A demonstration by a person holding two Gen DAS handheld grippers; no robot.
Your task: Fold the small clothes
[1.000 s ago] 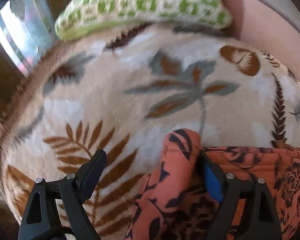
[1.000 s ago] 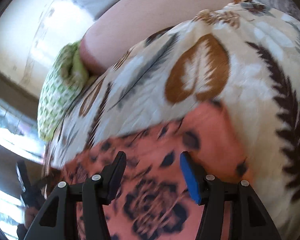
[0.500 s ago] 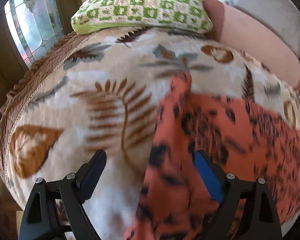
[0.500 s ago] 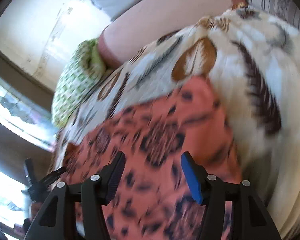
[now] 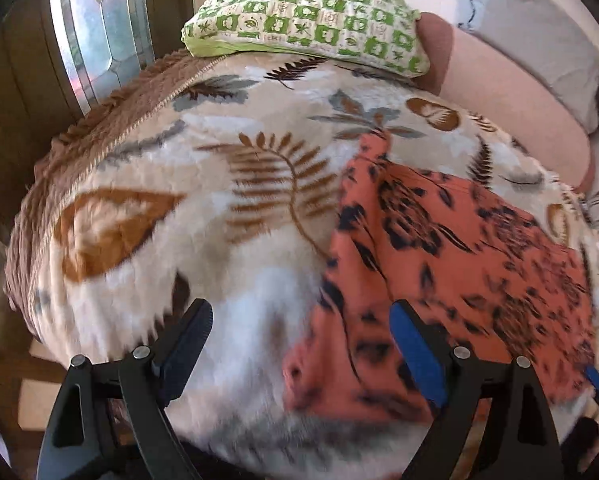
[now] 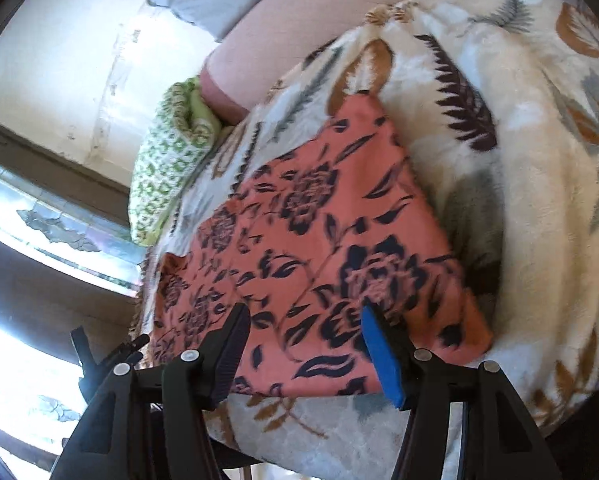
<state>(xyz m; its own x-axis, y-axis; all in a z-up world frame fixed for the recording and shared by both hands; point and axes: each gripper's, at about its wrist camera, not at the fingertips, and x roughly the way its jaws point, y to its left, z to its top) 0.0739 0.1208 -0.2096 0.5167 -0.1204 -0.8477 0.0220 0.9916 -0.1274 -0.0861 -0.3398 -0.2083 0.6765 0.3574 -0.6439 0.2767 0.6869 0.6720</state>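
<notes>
Garment (image 6: 319,232) is lying flat on the blanket (image 5: 219,220) at twelve o'clock of both tongs — left (image 5: 299,344) and right (image 6: 303,344) are now backing away, wide and empty, the fold apparently laid.

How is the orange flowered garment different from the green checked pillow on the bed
The orange garment carries dark flowers and leaves; the green pillow has a green-and-white check. The garment lies flat and thin on the leaf-print blanket, while the pillow is plump and raised. The garment sits near both open grippers, left and right; the pillow rests at the blanket's far end. Both lie on that blanket, ungripped.
</notes>
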